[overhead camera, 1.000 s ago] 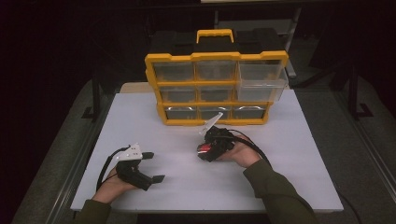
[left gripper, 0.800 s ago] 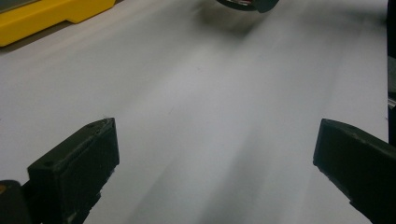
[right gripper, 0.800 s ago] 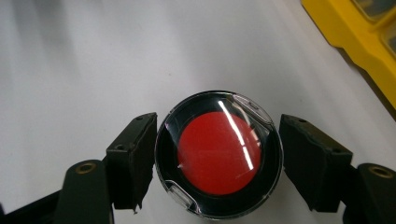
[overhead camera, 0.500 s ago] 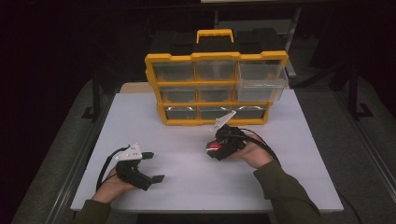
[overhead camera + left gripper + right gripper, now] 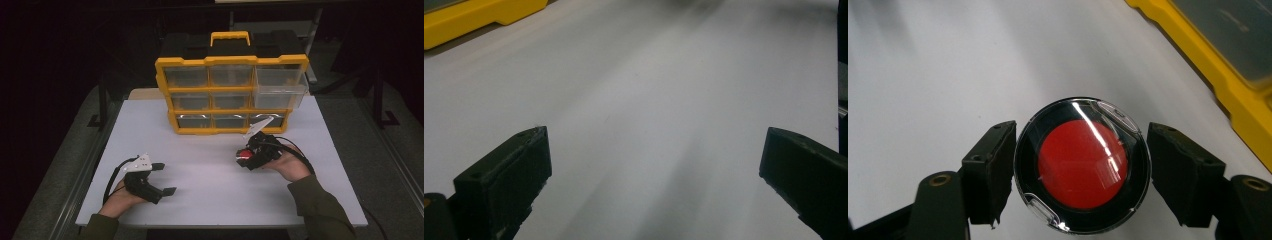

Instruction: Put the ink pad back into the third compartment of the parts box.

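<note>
A round black disc with a red centre under a clear cover (image 5: 1083,165) sits between the two jaws of my right gripper (image 5: 1082,167), which press on its sides just above the white table. In the high view that gripper (image 5: 245,156) holds the disc (image 5: 244,153) right of the table's middle, just in front of the yellow and black drawer organizer (image 5: 231,95). My left gripper (image 5: 166,178) rests at the front left of the table, open, with bare tabletop between its fingers (image 5: 524,165).
The organizer has several clear drawers; one on its right side (image 5: 279,90) is pulled out and overhangs the front. Its yellow base shows in the left gripper view (image 5: 474,20) and the right gripper view (image 5: 1198,60). The white table (image 5: 210,200) is bare in front.
My right gripper has carried the disc to the right along the organizer's front. The left gripper has stayed put.
</note>
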`<state>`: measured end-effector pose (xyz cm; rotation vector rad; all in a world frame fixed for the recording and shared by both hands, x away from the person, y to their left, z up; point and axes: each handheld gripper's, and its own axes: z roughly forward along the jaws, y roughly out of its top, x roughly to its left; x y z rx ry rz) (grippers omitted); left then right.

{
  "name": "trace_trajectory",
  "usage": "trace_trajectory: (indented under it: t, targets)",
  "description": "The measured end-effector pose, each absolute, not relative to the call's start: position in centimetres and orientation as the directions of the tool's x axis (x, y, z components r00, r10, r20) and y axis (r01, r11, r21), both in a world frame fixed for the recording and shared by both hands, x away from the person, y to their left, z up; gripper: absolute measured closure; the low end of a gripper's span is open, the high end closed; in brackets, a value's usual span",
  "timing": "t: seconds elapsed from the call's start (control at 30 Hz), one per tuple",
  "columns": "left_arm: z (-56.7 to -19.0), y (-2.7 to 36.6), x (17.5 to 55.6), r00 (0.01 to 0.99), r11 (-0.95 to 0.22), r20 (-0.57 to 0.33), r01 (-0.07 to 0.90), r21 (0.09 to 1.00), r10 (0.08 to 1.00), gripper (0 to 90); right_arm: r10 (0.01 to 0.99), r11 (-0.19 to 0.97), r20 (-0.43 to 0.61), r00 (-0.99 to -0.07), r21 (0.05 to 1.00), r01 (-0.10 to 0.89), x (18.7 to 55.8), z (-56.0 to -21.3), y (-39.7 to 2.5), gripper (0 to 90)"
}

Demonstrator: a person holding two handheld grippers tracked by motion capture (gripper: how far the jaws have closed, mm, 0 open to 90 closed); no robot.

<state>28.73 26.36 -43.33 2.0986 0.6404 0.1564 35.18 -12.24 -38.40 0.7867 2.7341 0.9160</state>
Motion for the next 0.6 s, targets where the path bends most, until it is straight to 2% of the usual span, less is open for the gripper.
trace_trajectory:
  t: [0.6]
  targets:
    - [-43.4, 26.4, 28.7, 0.855, -0.456, -0.126, 0.387, 0.801, 0.504, 0.0, 0.618, 0.616, 0.033, -0.786, 0.601, 0.509, 34.4, -36.9, -17.9, 29.0]
